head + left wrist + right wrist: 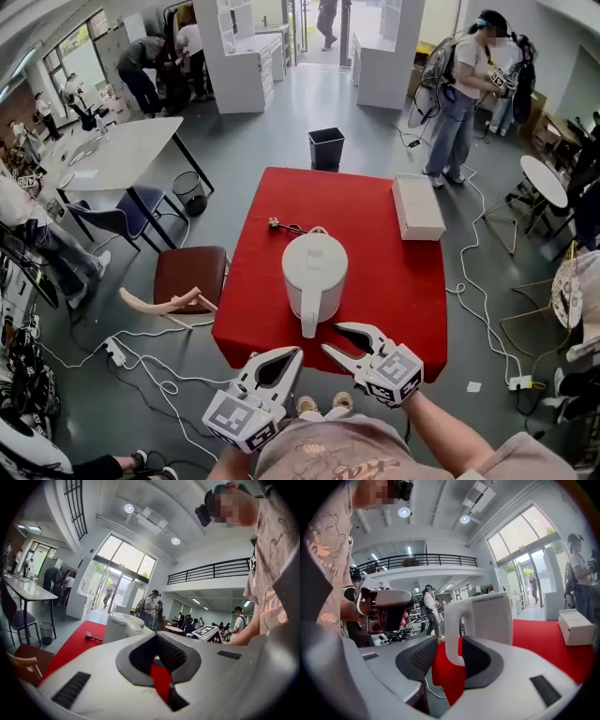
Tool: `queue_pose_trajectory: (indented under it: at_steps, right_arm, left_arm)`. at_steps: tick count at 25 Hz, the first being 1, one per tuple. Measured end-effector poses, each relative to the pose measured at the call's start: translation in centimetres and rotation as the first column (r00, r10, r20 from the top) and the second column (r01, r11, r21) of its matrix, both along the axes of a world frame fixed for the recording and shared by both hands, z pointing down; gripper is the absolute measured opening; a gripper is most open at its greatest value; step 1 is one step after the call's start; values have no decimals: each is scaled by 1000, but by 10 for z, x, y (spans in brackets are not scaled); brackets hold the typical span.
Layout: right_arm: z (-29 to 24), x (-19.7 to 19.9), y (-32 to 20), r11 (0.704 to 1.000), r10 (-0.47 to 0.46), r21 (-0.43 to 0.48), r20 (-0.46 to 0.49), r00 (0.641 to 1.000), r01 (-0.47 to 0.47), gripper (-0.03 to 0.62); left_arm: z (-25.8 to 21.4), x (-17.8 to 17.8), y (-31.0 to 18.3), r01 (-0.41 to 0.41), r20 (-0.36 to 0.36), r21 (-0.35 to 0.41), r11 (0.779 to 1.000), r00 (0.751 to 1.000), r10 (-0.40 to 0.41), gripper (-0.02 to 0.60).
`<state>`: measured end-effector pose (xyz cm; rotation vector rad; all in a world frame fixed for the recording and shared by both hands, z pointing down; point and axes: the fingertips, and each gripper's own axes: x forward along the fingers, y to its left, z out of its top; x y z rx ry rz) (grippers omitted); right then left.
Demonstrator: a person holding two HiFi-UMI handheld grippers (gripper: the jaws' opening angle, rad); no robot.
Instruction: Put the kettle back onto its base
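Observation:
A white kettle (314,267) stands upright in the middle of the red table (394,281), its handle (309,323) turned toward me. I cannot see whether a base lies under it. A black plug and cord (279,225) lie just beyond it. My right gripper (330,337) is at the table's near edge with its jaws apart. In the right gripper view the kettle's handle (452,625) stands between the pads, with red cloth showing between the left pad (417,656) and the handle. My left gripper (298,353) hovers off the table's near edge, fingertips together and holding nothing.
A white box (417,206) lies at the table's right edge. A brown chair (190,274) stands to the left of the table and a black bin (326,147) behind it. Cables trail over the floor (169,384). People stand around the room.

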<state>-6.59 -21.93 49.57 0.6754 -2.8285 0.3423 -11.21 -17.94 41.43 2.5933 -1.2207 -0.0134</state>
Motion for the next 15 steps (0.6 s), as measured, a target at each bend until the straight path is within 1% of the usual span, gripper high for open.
queue_pose_trajectory:
  at_steps: [1, 2, 3, 7, 9, 12, 15]
  right_arm:
    - [-5, 4, 0, 1000, 22, 13, 2, 1000, -22, 162]
    - [-8, 8, -1, 999, 47, 27, -2, 999, -47, 112]
    - [-9, 12, -2, 997, 72, 37, -8, 997, -71, 5]
    - [-10, 29, 2, 991, 136, 23, -18, 991, -135, 6]
    - [-17, 36, 8, 986, 163, 33, -7, 987, -163, 5]
    - [-33, 41, 21, 983, 169, 69, 23, 985, -170, 5]
    - [-47, 39, 29, 983, 165, 70, 66, 984, -169, 5]
  left_arm:
    - [0, 1, 0, -7, -1, 0, 1000, 1000, 7, -2]
    - [0, 1, 0, -14, -2, -1, 1000, 1000, 14, -2]
    - [0, 2, 0, -21, -5, -2, 1000, 1000, 21, -2]
    - [-3, 5, 1, -66, -12, 12, 998, 998, 66, -2]
    - [-6, 6, 2, -90, -9, 28, 996, 996, 90, -2]
    - [-8, 6, 6, -119, -6, 44, 992, 993, 120, -2]
    - [-9, 4, 5, -134, 3, 49, 990, 991, 134, -2]
